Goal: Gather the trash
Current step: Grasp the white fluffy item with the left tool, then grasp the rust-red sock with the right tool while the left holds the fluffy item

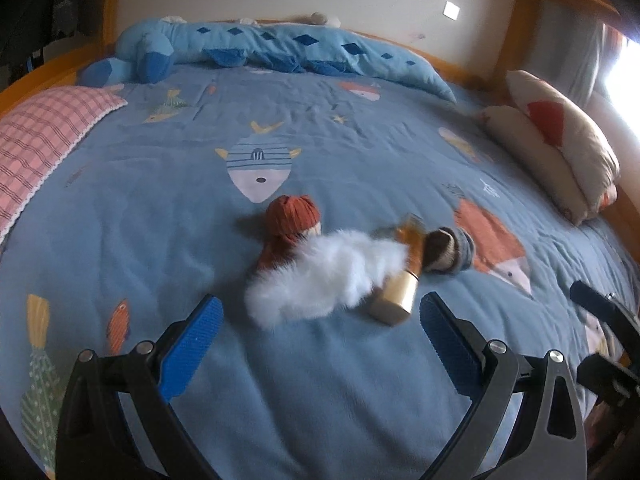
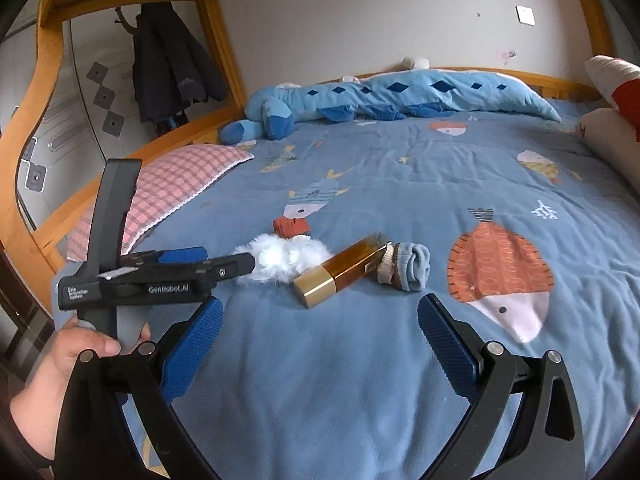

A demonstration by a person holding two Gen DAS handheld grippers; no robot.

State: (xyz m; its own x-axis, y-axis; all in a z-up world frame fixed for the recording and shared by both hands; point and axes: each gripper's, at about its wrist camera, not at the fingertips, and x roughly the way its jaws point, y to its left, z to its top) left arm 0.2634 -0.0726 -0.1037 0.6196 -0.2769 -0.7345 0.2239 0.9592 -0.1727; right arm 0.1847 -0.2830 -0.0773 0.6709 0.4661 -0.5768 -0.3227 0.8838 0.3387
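Four items are clustered mid-bed on the fleecy blue bedspread [image 1: 320,380]: white fluffy tuft [image 1: 324,276], rust knit roll [image 1: 292,220], amber bottle w/ gold cap [image 2: 340,268], possibly a rolled grey sock [image 2: 408,266]. Left gripper [image 1: 320,320] & right gripper [image 2: 320,322] are spread wide, nothing held; left one is poised near the tuft

bedspread [image 2: 360,360]: blue, fish print | pillow [image 2: 168,188]: pink plaid | bottle [image 2: 344,270]: amber, gold cap

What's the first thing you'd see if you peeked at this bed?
A little heap sits mid-bed on the blue fish-print quilt: a fluffy white fur piece, an amber bottle with a gold cap lying on its side, a rolled grey sock and a rust-red knitted bundle. Behind, along the wall, stretches a long blue plush toy. Both grippers' blue jaws stand open before the heap.
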